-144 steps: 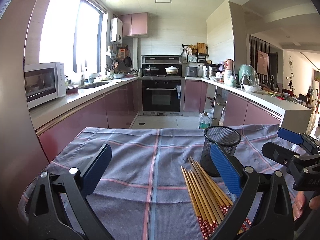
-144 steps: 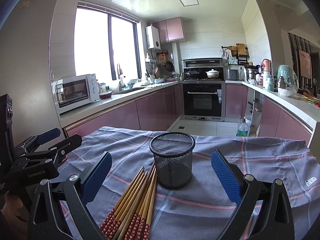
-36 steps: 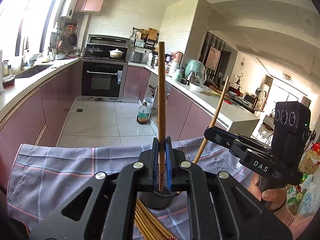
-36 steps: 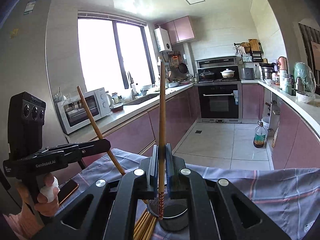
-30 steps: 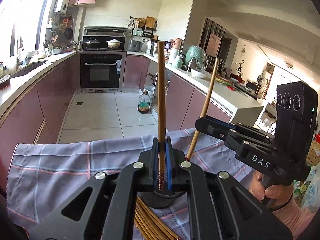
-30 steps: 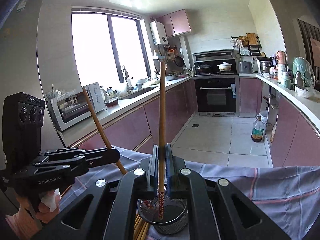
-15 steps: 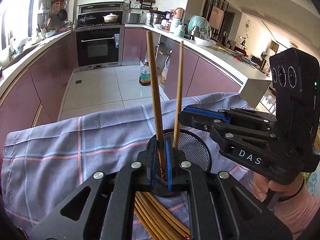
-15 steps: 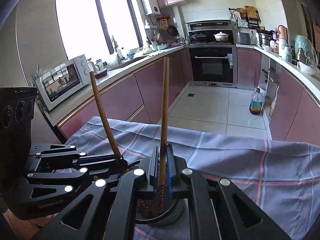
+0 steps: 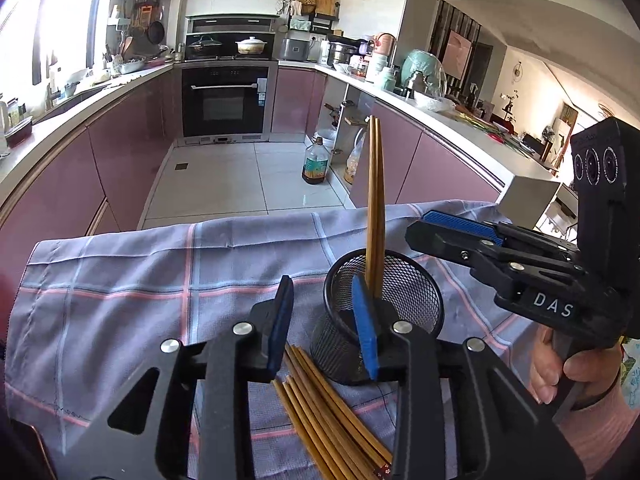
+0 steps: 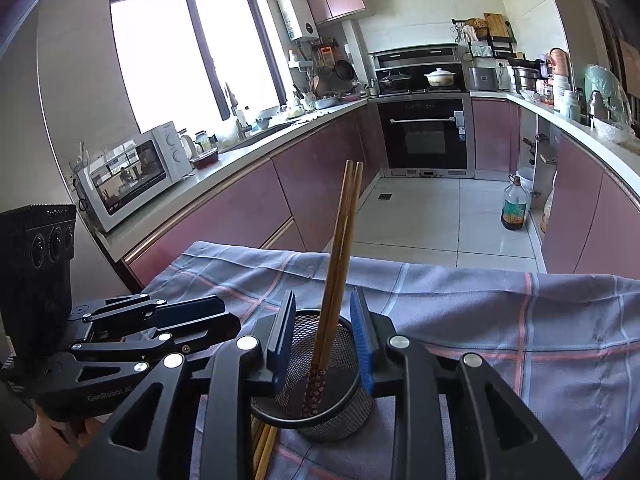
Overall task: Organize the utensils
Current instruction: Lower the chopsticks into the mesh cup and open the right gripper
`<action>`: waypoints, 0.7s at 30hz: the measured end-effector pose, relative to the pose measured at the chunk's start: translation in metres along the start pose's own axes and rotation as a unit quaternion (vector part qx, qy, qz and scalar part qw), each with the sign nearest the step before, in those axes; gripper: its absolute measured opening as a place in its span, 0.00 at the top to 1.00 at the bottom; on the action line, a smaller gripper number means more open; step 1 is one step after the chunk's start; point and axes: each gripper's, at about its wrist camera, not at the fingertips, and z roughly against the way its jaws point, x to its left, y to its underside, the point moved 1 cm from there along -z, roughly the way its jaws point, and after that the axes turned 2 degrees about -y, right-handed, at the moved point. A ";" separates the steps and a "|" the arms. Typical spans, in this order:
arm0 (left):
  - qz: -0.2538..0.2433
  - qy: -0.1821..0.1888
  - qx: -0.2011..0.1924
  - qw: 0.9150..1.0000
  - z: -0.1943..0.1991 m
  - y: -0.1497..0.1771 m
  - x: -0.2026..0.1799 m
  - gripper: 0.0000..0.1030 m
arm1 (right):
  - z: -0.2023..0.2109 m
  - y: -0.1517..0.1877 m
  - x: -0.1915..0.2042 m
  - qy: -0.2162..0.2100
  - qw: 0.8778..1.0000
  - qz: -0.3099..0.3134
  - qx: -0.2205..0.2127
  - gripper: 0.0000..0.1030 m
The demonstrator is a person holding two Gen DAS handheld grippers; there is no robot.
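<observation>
A black mesh cup (image 9: 404,300) stands on the checked cloth and also shows in the right wrist view (image 10: 320,396). Two wooden chopsticks (image 9: 375,200) stand upright in it, also seen in the right wrist view (image 10: 340,248). Several more chopsticks (image 9: 328,412) lie on the cloth beside the cup. My left gripper (image 9: 324,320) is open and empty, just left of the cup. My right gripper (image 10: 322,340) is open above the cup, its jaws either side of the standing chopsticks without touching them. Each gripper shows in the other's view, the right (image 9: 460,232) and the left (image 10: 192,320).
The grey-blue checked cloth (image 9: 160,272) covers the table, whose far edge drops to the kitchen floor. A pink counter with a microwave (image 10: 132,172) runs on the left, and an oven (image 9: 228,100) stands at the back.
Both grippers have opened and let go of their chopsticks, which now stand in the mesh cup. The left gripper has lowered and shifted left of the cup.
</observation>
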 end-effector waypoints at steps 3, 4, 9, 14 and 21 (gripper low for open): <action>0.011 -0.009 -0.010 1.000 0.011 0.007 0.006 0.65 | 0.009 0.003 0.006 -0.009 1.000 0.009 -0.004 0.72; 0.012 -0.011 -0.014 1.000 0.015 0.009 0.008 0.64 | 0.013 0.005 0.009 -0.014 1.000 0.012 -0.005 0.71; 0.021 -0.030 -0.028 0.999 0.033 0.023 0.016 0.56 | 0.028 0.015 0.030 -0.042 0.999 0.035 -0.006 0.67; 0.028 -0.047 -0.027 0.998 0.047 0.043 0.023 0.53 | 0.033 0.037 0.048 -0.063 0.996 0.056 0.015 0.66; 0.038 -0.061 0.012 0.997 0.041 0.082 0.034 0.52 | 0.009 0.080 0.047 -0.069 0.993 0.041 0.086 0.66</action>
